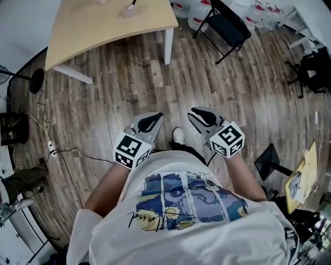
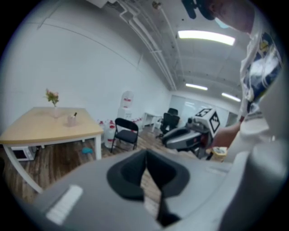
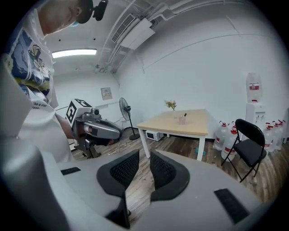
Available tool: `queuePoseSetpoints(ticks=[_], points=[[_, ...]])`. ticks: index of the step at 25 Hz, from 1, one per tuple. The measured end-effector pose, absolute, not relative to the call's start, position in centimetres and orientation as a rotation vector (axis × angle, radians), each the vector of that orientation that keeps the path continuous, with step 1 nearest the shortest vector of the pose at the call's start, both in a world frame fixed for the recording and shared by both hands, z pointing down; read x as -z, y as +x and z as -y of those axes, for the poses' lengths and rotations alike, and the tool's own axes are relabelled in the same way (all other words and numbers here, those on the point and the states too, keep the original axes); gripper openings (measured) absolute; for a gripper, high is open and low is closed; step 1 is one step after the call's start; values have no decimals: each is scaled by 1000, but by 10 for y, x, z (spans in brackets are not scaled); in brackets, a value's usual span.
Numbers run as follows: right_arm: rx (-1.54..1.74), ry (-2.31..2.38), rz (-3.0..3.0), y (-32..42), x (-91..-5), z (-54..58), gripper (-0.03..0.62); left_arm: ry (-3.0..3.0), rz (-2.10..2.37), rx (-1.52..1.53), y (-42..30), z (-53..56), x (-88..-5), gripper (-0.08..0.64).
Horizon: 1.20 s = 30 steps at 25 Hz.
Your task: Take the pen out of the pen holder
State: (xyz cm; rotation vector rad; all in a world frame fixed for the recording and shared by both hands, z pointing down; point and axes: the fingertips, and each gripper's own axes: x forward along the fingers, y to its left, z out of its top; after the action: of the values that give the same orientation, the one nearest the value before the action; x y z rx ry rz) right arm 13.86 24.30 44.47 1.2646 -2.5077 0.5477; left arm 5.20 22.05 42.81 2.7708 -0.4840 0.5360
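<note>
Far ahead on the bench (image 1: 93, 28), the pen (image 1: 133, 2) stands in the pen holder (image 1: 128, 11). Both empty, the left tool (image 1: 156, 116) is closed and the right tool (image 1: 192, 111) slightly parted.

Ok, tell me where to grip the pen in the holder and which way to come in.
Grip the pen by its dark upper end, the only part above the rim of the pen holder. Come from above: it stands slightly tilted, and the holder's wall probably blocks the sides.

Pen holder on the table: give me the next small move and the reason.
Probably step toward the table: the pen holder, pen in it, stands across the floor, while the left gripper and the right gripper, open and empty, sit by the person's body.
</note>
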Motion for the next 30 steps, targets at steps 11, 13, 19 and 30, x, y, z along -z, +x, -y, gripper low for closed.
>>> queuePoseSetpoints(ticks=[11, 13, 19, 30], points=[[-562, 1063, 2578, 160, -470, -123, 51, 2640, 728, -453, 52, -130, -433, 23], [-546, 1050, 2568, 152, -470, -96, 48, 2625, 753, -439, 41, -104, -436, 17], [-533, 1099, 2534, 133, -464, -9, 40, 2683, 735, -428, 18, -18, -428, 8], [-553, 1253, 2518, 127, -463, 137, 41, 2700, 737, -402, -22, 92, -421, 8]])
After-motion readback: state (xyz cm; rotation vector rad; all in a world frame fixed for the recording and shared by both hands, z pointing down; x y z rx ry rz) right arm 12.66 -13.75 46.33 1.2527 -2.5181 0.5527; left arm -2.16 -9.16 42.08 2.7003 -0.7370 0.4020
